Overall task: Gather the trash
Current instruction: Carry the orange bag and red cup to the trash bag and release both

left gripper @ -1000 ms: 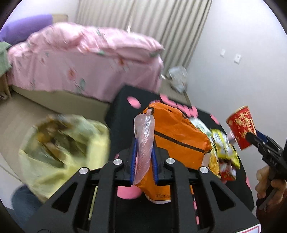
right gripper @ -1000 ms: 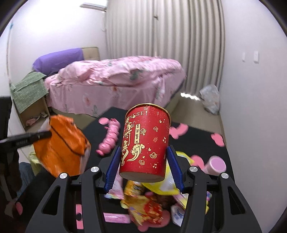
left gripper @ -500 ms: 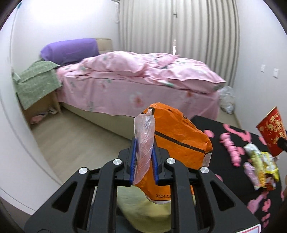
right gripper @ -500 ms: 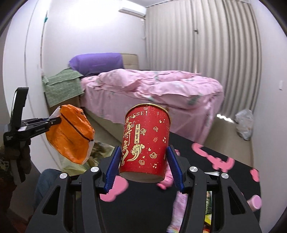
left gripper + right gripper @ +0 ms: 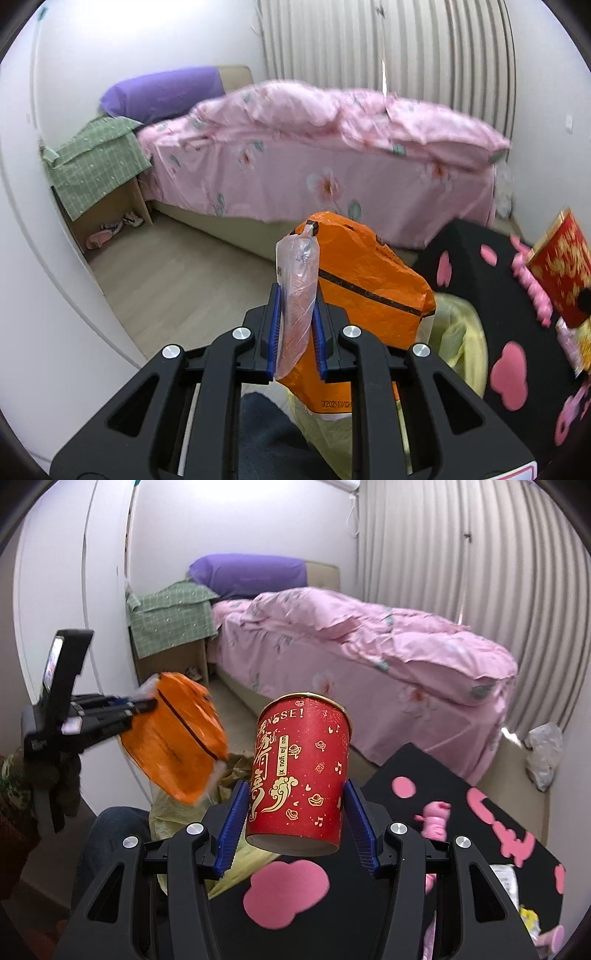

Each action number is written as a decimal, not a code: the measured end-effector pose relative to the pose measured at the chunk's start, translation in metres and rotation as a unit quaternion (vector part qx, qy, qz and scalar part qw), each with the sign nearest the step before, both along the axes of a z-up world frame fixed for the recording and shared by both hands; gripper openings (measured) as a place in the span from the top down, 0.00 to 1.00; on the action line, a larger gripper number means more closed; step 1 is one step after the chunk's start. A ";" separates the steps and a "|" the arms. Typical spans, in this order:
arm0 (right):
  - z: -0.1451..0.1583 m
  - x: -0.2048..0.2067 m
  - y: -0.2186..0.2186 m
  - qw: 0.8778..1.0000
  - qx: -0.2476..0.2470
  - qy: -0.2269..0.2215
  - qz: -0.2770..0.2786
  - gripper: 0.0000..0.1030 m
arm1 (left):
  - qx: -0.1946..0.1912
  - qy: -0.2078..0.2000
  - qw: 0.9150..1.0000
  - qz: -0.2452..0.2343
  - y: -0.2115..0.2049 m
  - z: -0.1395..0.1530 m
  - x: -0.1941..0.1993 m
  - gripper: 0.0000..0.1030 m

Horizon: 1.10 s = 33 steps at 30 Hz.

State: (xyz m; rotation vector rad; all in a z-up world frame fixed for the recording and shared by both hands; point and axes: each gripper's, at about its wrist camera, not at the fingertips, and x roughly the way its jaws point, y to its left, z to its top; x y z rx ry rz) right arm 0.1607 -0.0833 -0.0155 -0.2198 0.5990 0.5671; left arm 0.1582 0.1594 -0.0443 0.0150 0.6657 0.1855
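Left wrist view first: your left gripper [image 5: 297, 332] has its blue pads nearly together, pinching the clear pinkish edge of an orange snack bag [image 5: 369, 291], which hangs off the tips toward 3 o'clock. Below it, from 4 to 6 o'clock, a yellow trash bag [image 5: 458, 347] gapes open; what is inside cannot be made out from here. At 3 o'clock the red paper cup [image 5: 561, 266] shows blurred over the black table [image 5: 469, 266] with pink shapes. A pink bed [image 5: 325, 155] fills 12 o'clock.

Right wrist view next: your right gripper [image 5: 293, 823] stands wide, its pads clamped on the lower sides of the red paper cup [image 5: 301, 775], which sits upright, rim up; its inside is hidden. At 9 o'clock your left gripper [image 5: 147, 704] carries the orange snack bag [image 5: 175, 738] above the yellow trash bag [image 5: 236, 779], where crumpled brownish wrappers show in the mouth. The black table [image 5: 417, 771] lies at 4 o'clock.
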 end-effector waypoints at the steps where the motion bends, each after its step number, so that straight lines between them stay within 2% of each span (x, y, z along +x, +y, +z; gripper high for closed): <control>1: -0.005 0.007 0.005 1.000 0.001 0.009 0.006 0.52 | 0.000 0.021 1.000 -0.013 -0.006 -0.015 0.006 0.86; 3: -0.016 0.022 0.015 0.999 0.007 0.030 0.023 0.52 | -0.010 0.056 0.997 -0.044 -0.015 -0.038 0.015 0.86; 5: -0.029 0.033 0.027 0.997 0.007 0.056 0.046 0.52 | -0.037 0.107 0.990 -0.081 -0.026 -0.069 0.022 0.86; 8: -0.057 0.054 0.047 0.992 -0.021 0.103 0.066 0.52 | -0.049 0.139 0.985 -0.095 -0.031 -0.095 0.023 0.86; 10: -0.076 0.064 0.060 0.988 -0.048 0.127 0.076 0.52 | -0.058 0.139 0.984 -0.098 -0.026 -0.099 0.020 0.86; 12: -0.092 0.071 0.072 0.983 -0.076 0.140 0.089 0.52 | -0.085 0.134 0.982 -0.097 -0.015 -0.097 0.023 0.86; 19: -0.119 0.091 0.098 0.974 -0.115 0.167 0.103 0.52 | -0.132 0.142 0.976 -0.096 0.007 -0.099 0.031 0.86; 23: -0.124 0.097 0.095 0.973 -0.110 0.181 0.096 0.52 | -0.147 0.150 0.972 -0.106 0.004 -0.105 0.028 0.86; 31: -0.118 0.097 0.084 0.976 -0.075 0.186 0.080 0.51 | -0.163 0.138 0.972 -0.101 0.010 -0.100 0.036 0.86; 33: -0.117 0.096 0.083 0.978 -0.074 0.181 0.078 0.51 | -0.174 0.141 0.969 -0.100 0.014 -0.100 0.038 0.81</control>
